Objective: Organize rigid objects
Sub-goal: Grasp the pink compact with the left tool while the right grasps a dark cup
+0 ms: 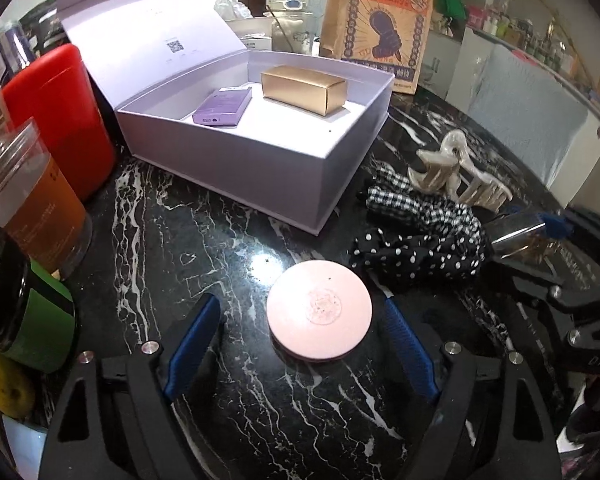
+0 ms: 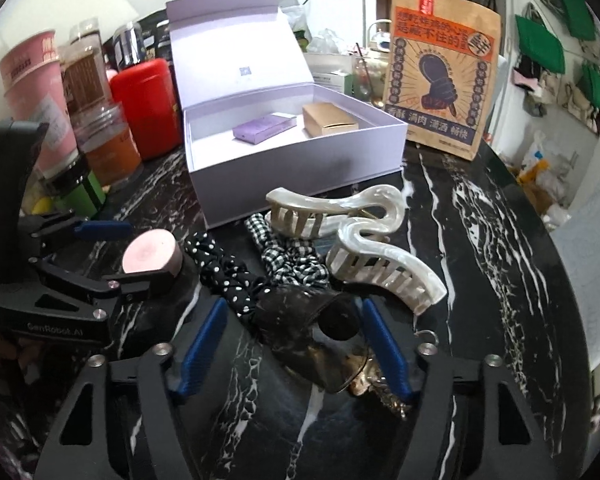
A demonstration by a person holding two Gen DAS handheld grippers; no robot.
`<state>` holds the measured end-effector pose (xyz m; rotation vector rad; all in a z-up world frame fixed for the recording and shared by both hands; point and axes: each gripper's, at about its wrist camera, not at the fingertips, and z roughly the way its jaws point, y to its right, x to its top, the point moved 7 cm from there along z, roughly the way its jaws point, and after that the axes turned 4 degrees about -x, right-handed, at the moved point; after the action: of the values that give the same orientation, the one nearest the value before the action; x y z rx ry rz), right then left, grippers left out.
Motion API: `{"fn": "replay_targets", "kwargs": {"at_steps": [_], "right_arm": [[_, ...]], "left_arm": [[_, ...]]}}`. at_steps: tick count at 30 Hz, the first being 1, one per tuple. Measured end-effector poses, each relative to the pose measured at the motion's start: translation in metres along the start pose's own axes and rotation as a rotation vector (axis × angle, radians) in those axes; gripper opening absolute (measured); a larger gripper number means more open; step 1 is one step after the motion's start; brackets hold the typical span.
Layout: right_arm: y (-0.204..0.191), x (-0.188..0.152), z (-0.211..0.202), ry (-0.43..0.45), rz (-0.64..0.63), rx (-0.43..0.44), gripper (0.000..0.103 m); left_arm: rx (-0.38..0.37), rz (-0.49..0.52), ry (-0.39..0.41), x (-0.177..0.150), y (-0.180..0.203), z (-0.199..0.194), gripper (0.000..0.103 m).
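A round pink compact (image 1: 319,314) lies flat on the black marble table between the blue pads of my left gripper (image 1: 300,302). The right pad is close to its rim and the left pad stands clear, so the gripper is open. In the right wrist view the compact (image 2: 152,258) sits between the same fingers. My right gripper (image 2: 293,304) is open around a dark translucent hair clip (image 2: 300,320), with a gap at the left pad. A gold trinket (image 2: 364,384) lies beside the right finger. The open lavender box (image 1: 260,160) holds a gold carton (image 1: 304,88) and a purple carton (image 1: 222,108).
A pearly claw clip (image 2: 364,244), a polka-dot scrunchie (image 2: 220,272) and a checked scrunchie (image 2: 292,264) lie between the grippers and the box. A red canister (image 1: 60,120), jars (image 1: 32,200) and cups crowd the left edge. A brown paper bag (image 2: 440,68) stands behind the box.
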<state>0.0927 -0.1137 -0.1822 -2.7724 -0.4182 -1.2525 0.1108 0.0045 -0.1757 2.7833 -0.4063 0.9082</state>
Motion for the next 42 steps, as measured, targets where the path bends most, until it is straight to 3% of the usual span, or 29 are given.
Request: {"fn": "replay_targets", "kwargs": {"at_steps": [4, 11, 20, 26, 34, 42], "right_arm": [[-0.004, -0.001, -0.001, -0.007, -0.016, 0.002, 0.059], [-0.003, -0.003, -0.006, -0.009, -0.003, 0.014, 0.037], [-0.012, -0.006, -0.021, 0.016, -0.013, 0.056, 0.036], [-0.019, -0.019, -0.02, -0.023, -0.003, 0.116, 0.036], [-0.018, -0.038, -0.01, -0.089, 0.017, 0.116, 0.037], [-0.016, -0.04, -0.013, -0.081, 0.038, 0.129, 0.036]], "left_arm": [[-0.008, 0.003, -0.012, -0.003, 0.005, 0.005, 0.082], [0.0, 0.008, 0.018, 0.001, 0.005, 0.004, 0.051], [0.004, 0.034, 0.002, -0.004, 0.009, 0.0, 0.051], [-0.006, 0.041, -0.005, -0.011, 0.014, -0.005, 0.051], [-0.002, 0.035, -0.002, -0.012, 0.015, -0.006, 0.051], [0.004, 0.026, -0.008, -0.012, 0.015, -0.005, 0.05]]}}
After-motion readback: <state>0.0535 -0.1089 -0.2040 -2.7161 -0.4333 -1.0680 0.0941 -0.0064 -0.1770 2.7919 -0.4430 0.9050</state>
